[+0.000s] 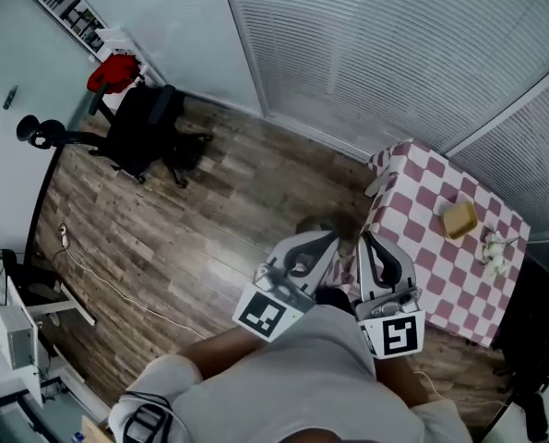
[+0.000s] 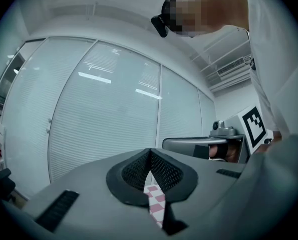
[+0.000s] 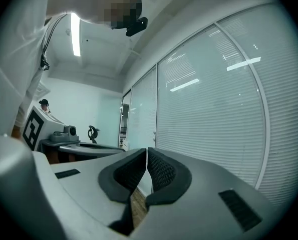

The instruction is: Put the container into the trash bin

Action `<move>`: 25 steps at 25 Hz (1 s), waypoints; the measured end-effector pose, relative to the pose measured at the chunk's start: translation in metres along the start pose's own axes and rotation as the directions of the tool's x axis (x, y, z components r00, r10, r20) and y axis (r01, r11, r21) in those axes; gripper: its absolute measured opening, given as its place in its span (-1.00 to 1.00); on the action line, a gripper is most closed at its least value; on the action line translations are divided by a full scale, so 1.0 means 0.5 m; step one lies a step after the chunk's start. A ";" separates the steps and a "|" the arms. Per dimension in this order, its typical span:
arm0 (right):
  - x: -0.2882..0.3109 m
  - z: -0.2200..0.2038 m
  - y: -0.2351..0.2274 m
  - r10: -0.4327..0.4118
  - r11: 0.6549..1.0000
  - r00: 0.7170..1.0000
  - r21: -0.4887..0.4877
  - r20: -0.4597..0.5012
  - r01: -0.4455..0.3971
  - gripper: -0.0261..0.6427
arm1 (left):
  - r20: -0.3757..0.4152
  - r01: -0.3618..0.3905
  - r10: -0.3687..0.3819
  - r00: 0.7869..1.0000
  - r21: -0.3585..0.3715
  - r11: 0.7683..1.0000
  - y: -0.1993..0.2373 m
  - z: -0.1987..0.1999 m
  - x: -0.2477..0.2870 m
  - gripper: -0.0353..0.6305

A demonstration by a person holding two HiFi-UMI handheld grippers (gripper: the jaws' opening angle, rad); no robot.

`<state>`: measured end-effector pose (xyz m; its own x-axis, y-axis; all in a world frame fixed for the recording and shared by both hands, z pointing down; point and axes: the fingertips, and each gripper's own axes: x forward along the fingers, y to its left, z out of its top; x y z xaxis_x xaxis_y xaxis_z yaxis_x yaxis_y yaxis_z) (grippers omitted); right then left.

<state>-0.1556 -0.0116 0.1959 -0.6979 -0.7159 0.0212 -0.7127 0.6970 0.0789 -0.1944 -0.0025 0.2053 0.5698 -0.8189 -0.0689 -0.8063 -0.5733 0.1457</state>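
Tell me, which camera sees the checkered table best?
The head view: it shows most of the table from above. The left gripper view catches only a sliver of it past the left claw. The right gripper view shows none of it.

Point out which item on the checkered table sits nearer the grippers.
The tan box; the white crumpled item lies farther right, near the table's right edge.

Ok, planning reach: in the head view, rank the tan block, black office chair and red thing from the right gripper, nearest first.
1. Tan block, on the checked table, right of the right gripper.
2. Black office chair, far off at upper left.
3. Red thing, behind the chair, farthest up left.
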 end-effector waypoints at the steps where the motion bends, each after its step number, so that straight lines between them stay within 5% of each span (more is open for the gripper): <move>1: -0.010 0.000 -0.005 -0.019 1.000 1.000 -0.003 -0.003 0.019 -0.82 | 0.000 0.016 -0.016 1.000 -0.002 1.000 -0.007 -0.001 0.003 -0.80; 12: -0.172 0.004 -0.083 -0.278 0.961 0.960 -0.023 -0.024 0.277 -0.82 | -0.021 0.227 -0.228 0.974 -0.041 0.973 -0.148 -0.017 0.065 -0.80; 25: -0.437 -0.015 -0.215 -0.501 0.866 0.865 -0.013 -0.027 0.501 -0.82 | -0.047 0.447 -0.449 0.892 -0.044 0.893 -0.424 -0.049 0.157 -0.80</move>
<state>0.0739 0.0697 0.1904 -0.2449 -0.9695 0.0058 -0.9653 0.2444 0.0922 0.0254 0.0553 0.1932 0.8780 -0.4718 -0.0802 -0.4584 -0.8773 0.1423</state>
